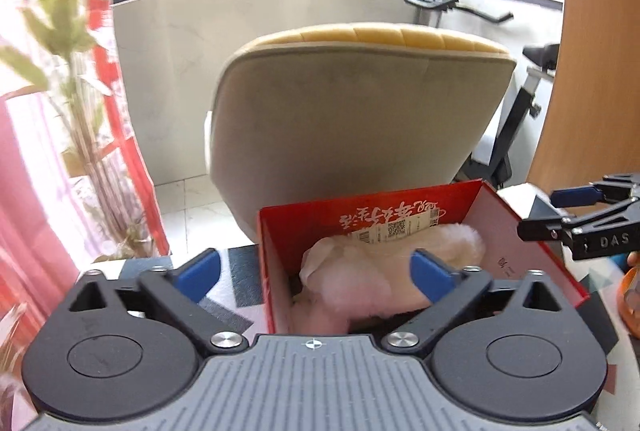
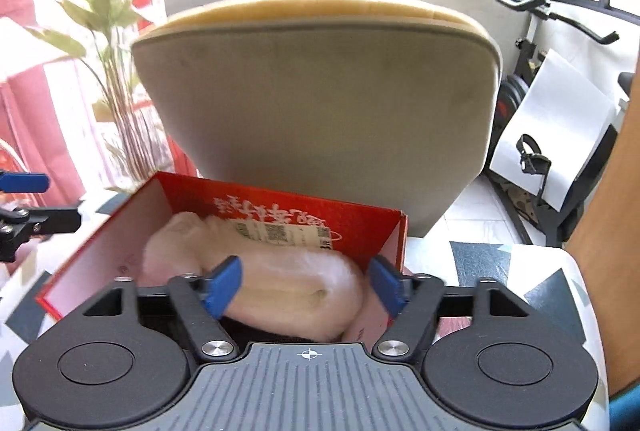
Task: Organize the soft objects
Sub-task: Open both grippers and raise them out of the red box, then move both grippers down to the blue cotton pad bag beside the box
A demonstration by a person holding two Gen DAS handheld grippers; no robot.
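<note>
The left gripper [image 1: 316,271] stands with its jaws spread very wide, nothing pressed between them; its blue pads [image 1: 200,273] hang above the near end of the red box [image 1: 532,231], one over the patterned desk [image 1: 240,271] to the box's left, the other over the box's inside. The right gripper [image 2: 306,285] has its jaws apart too, somewhat less wide, and clamps nothing; in its own view the blue fingertips [image 2: 226,285] frame the plush toy [image 2: 288,291] without pressing on it, though whether one brushes the fur cannot be told.

The plush toy is cream and pale pink, fluffy and slightly blurred. It lies inside the open red box, filling most of the floor, over something dark beneath it. The far inner wall carries white lettering and a white label with a printed code. The box sits on the desk, with a beige chair back [image 1: 360,111] just beyond it.
</note>
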